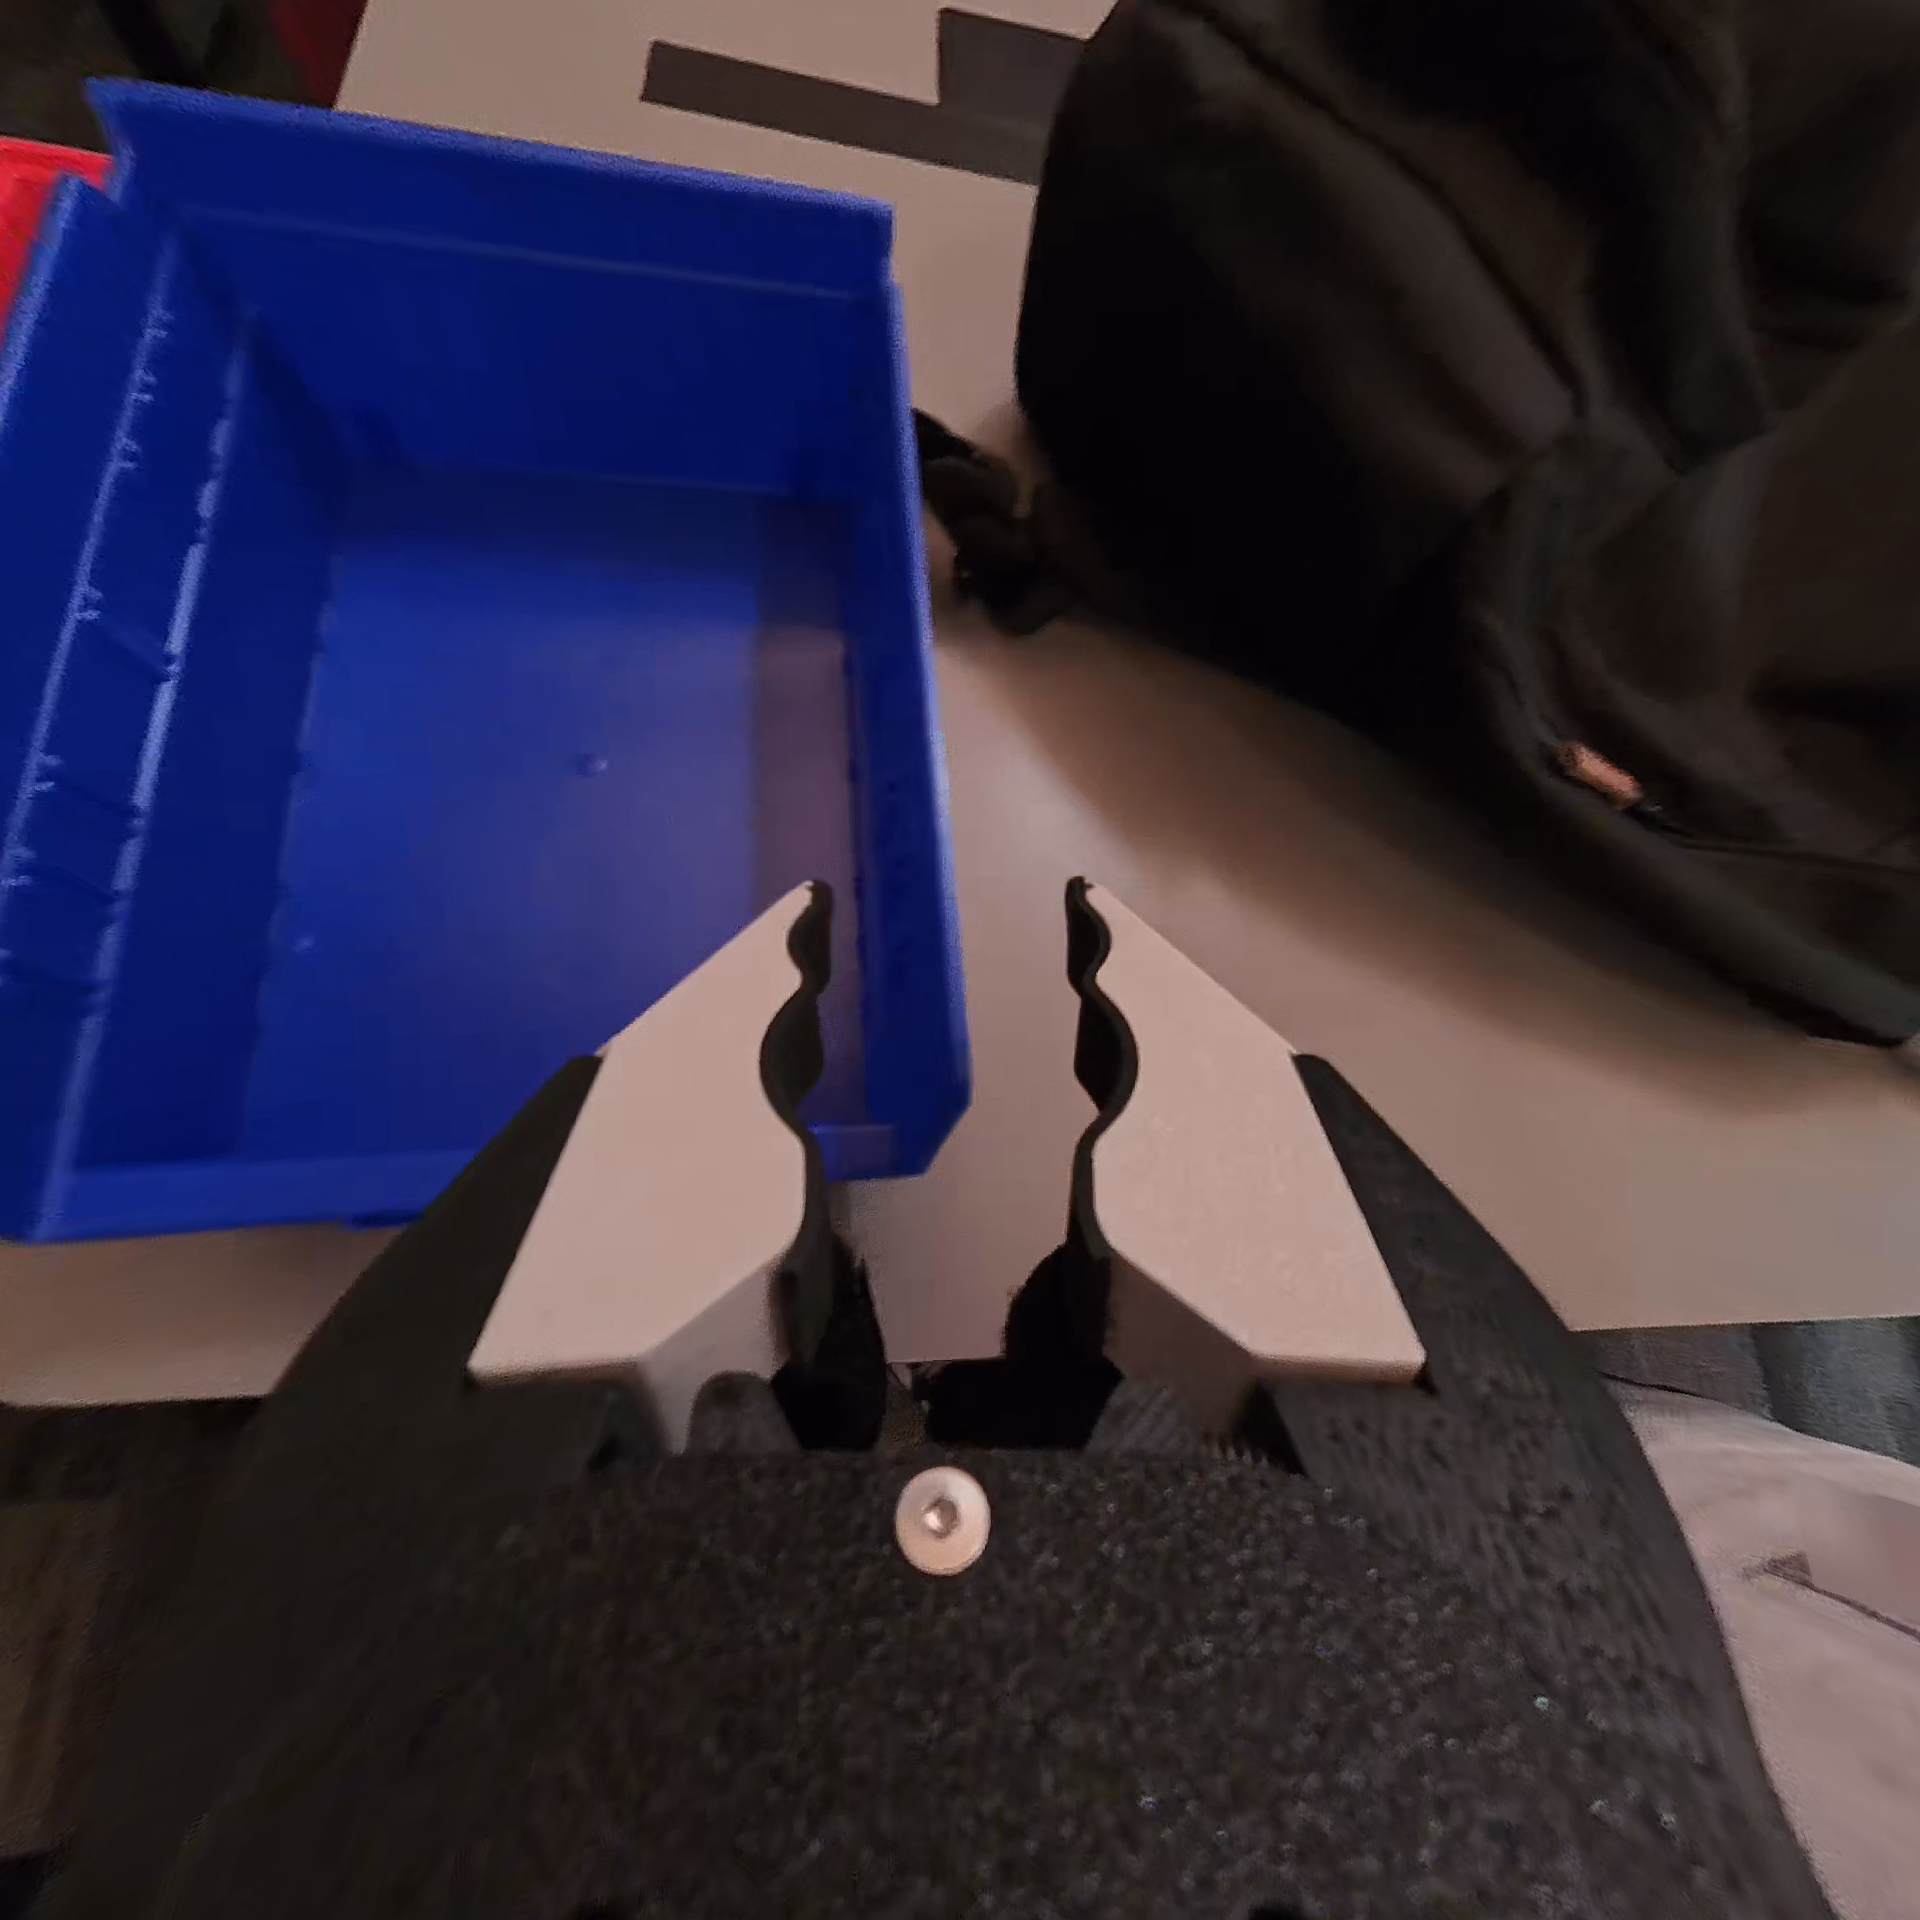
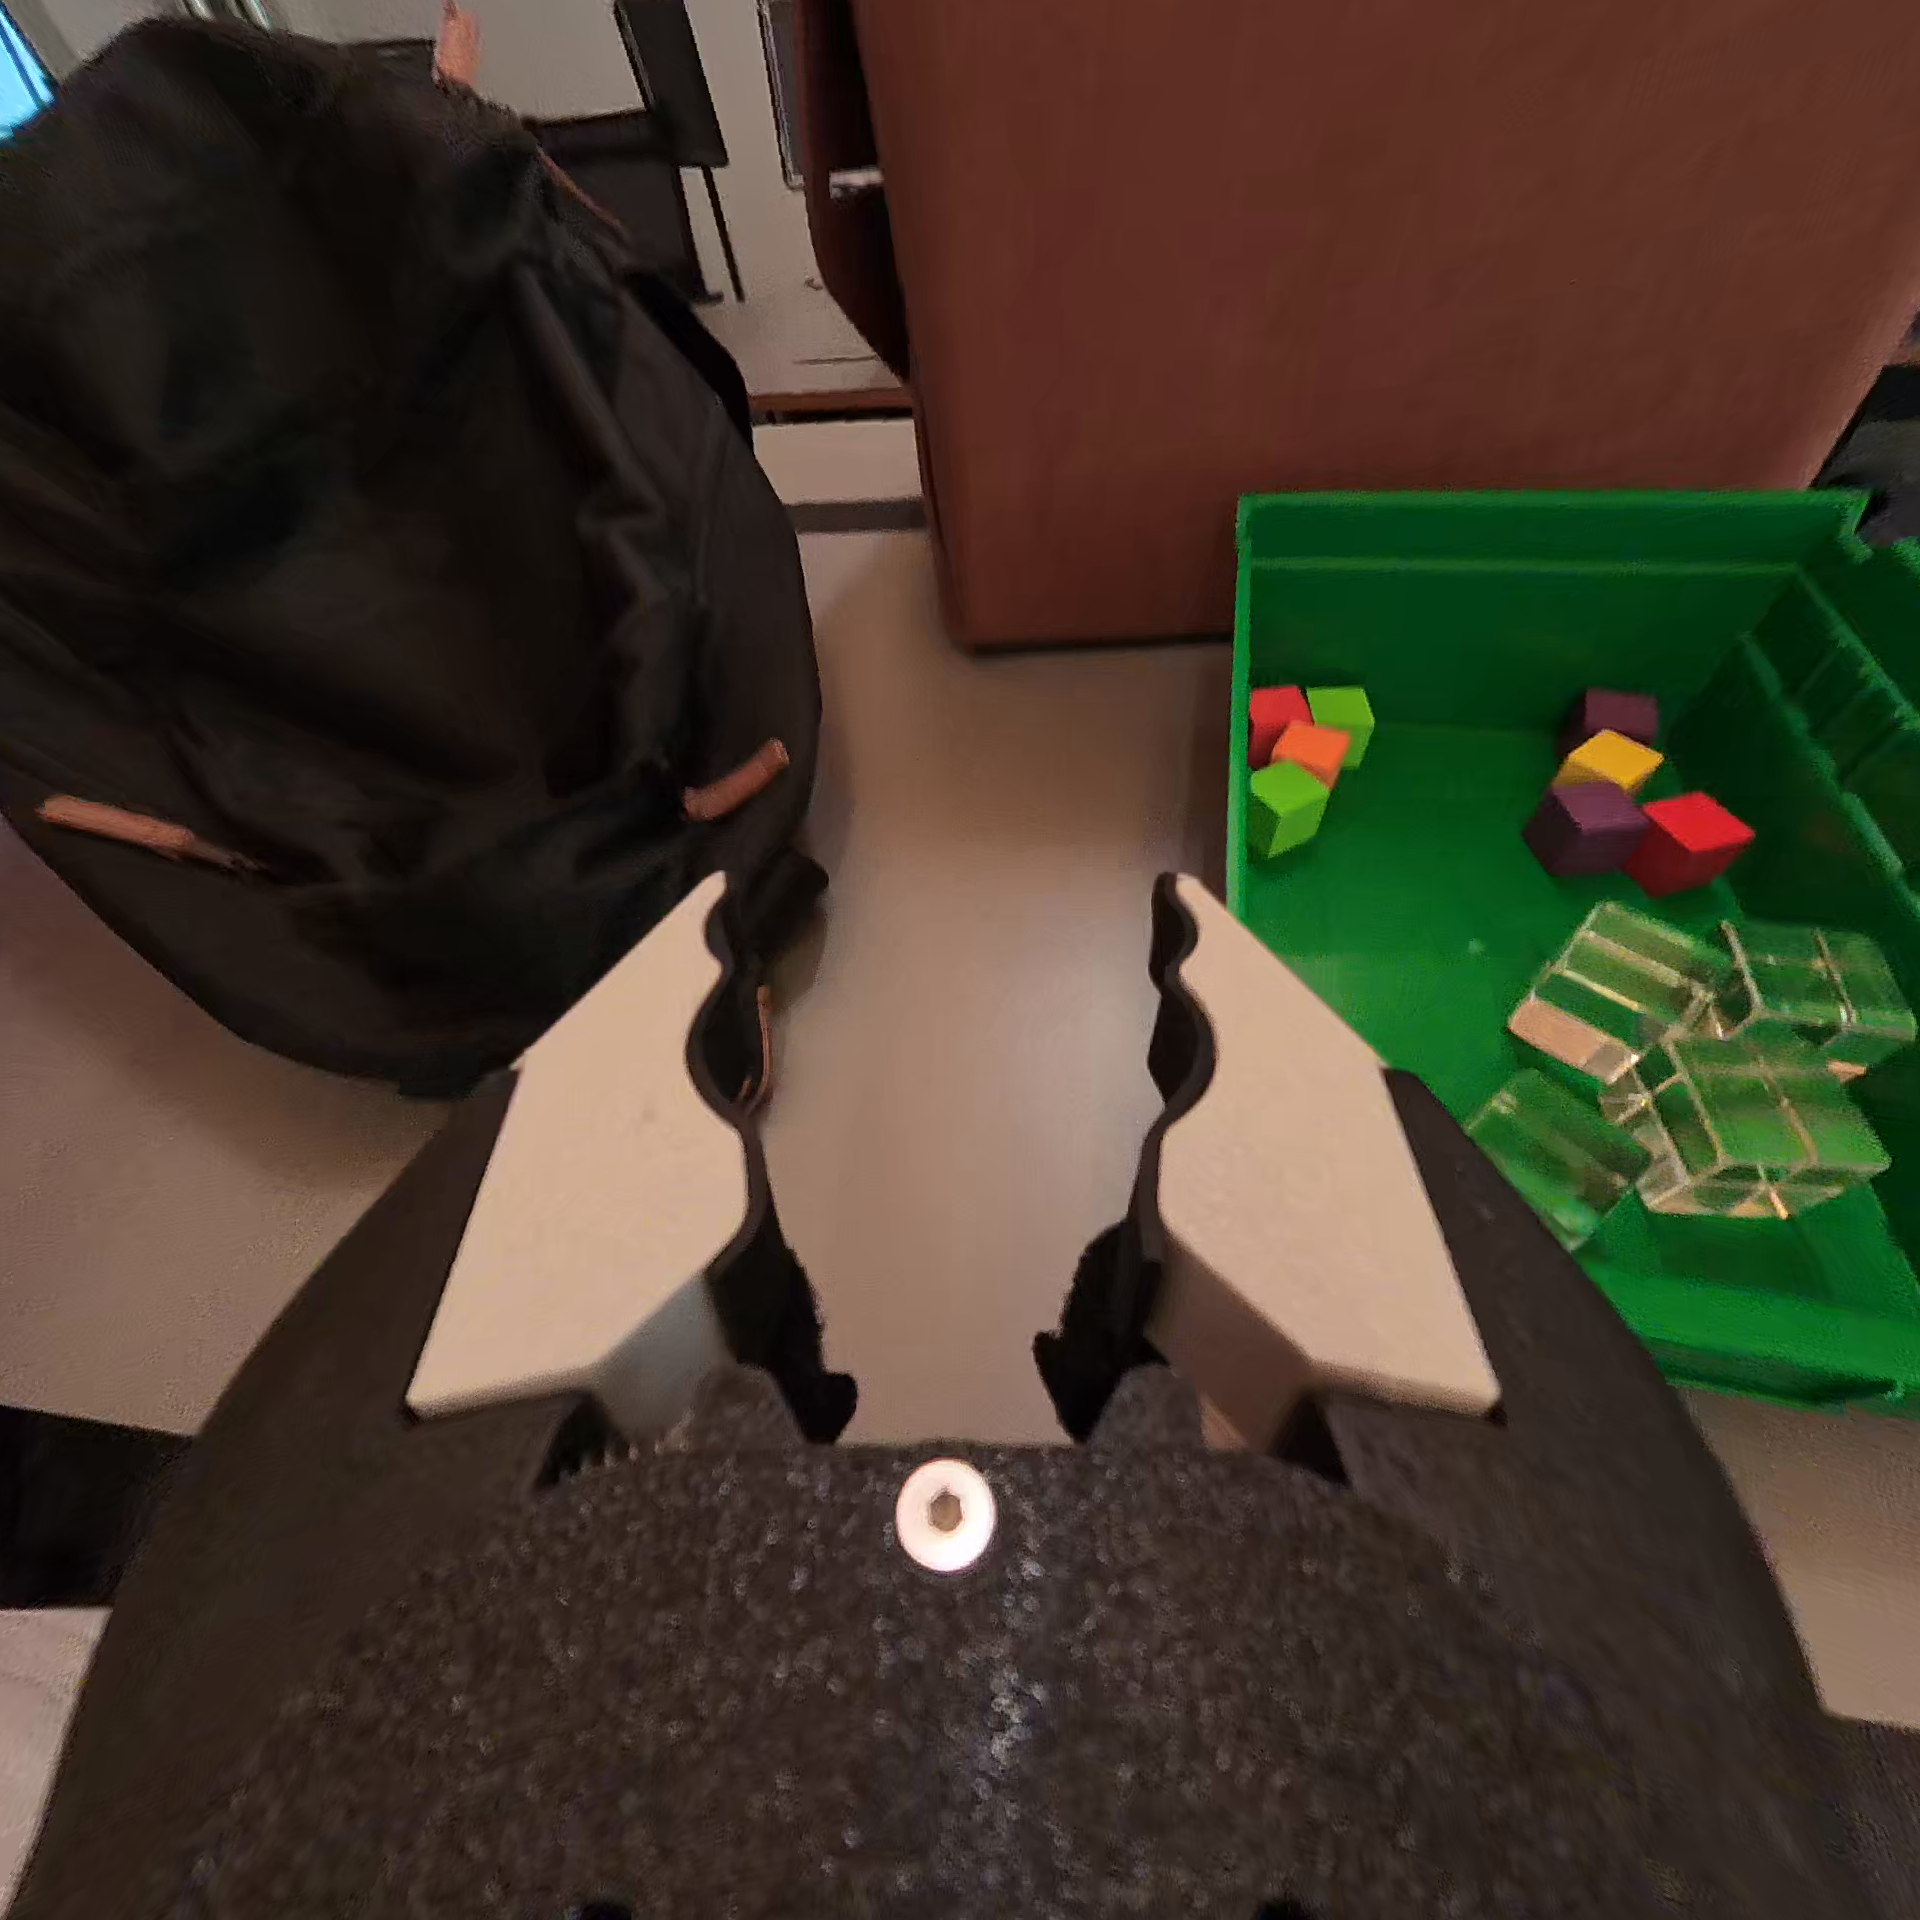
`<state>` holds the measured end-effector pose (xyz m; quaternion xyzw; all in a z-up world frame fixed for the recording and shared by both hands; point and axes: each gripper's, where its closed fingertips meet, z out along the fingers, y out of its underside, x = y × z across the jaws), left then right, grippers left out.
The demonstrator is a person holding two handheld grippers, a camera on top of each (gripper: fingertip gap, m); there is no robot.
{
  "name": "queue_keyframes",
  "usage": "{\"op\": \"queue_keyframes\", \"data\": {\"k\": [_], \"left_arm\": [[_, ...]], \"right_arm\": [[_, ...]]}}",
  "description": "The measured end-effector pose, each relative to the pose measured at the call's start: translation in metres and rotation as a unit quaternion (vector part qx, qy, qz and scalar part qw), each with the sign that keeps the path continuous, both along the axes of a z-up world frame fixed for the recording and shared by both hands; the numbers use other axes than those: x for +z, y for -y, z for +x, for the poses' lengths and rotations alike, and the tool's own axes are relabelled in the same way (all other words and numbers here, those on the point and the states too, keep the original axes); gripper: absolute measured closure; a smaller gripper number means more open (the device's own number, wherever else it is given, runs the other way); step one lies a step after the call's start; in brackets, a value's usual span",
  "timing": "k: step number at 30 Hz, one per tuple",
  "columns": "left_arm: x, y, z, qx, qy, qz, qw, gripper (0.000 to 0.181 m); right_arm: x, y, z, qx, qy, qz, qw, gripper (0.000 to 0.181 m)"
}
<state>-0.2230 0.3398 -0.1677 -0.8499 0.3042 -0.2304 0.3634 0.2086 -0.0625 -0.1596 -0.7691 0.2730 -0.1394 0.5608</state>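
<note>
My left gripper (image 1: 948, 891) is open and holds nothing. It hovers over the near right corner of an empty blue bin (image 1: 904, 623) on a pale table (image 1: 1247, 987). My right gripper (image 2: 943, 883) is open and empty above the bare table (image 2: 966, 810). A green bin (image 2: 1351, 935) sits just to its right. It holds several small coloured cubes, such as a red one (image 2: 1688, 842) and a light green one (image 2: 1286, 805), and several clear blocks (image 2: 1704, 1091).
A black backpack lies on the table, right of the blue bin (image 1: 1455, 416) and left of my right gripper (image 2: 364, 571). A brown wooden panel (image 2: 1351, 312) stands behind the green bin. A red object (image 1: 26, 229) shows left of the blue bin. Dark tape (image 1: 810, 83) marks the far table.
</note>
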Motion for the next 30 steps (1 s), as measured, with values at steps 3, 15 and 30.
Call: {"op": "queue_keyframes", "data": {"k": [3, 15, 30], "left_arm": [[-0.005, -0.01, -0.016, 0.008, -0.015, 0.007, 1.0, 0.135], [-0.069, -0.12, -0.159, -0.007, -0.046, -0.032, 0.998, 0.106], [-0.097, -0.076, -0.151, 0.117, 0.019, -0.056, 0.991, 0.176]], "right_arm": [[-0.015, 0.002, -0.003, -0.006, -0.015, -0.019, 1.0, 0.105], [-0.018, -0.124, -0.121, 0.177, 0.009, -0.049, 0.983, 0.1], [-0.099, -0.365, -0.455, 0.476, -0.077, -0.048, 0.874, 0.094]]}}
